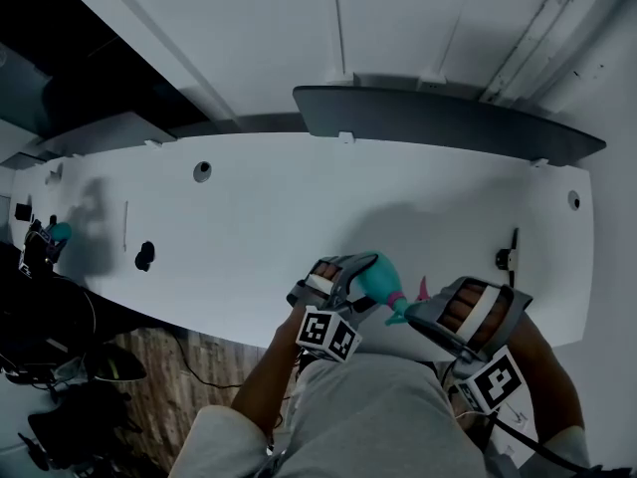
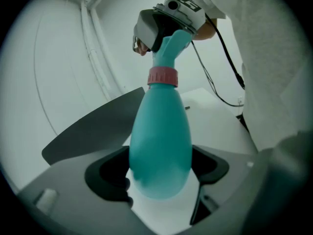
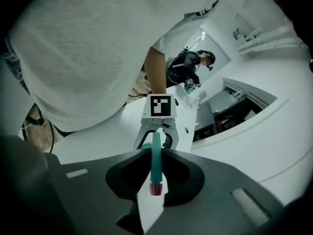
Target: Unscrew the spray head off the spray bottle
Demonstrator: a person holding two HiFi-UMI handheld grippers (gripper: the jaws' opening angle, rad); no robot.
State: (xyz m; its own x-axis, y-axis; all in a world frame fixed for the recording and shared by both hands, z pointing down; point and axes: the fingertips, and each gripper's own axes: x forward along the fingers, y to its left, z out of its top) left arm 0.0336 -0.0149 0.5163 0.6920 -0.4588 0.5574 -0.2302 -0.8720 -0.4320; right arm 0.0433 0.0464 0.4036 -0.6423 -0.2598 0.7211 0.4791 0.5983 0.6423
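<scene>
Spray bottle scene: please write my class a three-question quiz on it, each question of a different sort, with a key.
1. True or false: the spray head is already off the spray bottle.
2. The collar under the head is: A black, B pink, C white.
3. Which one is clamped on the head, the left gripper or the right gripper?
Key: 1 false; 2 B; 3 right.
</scene>
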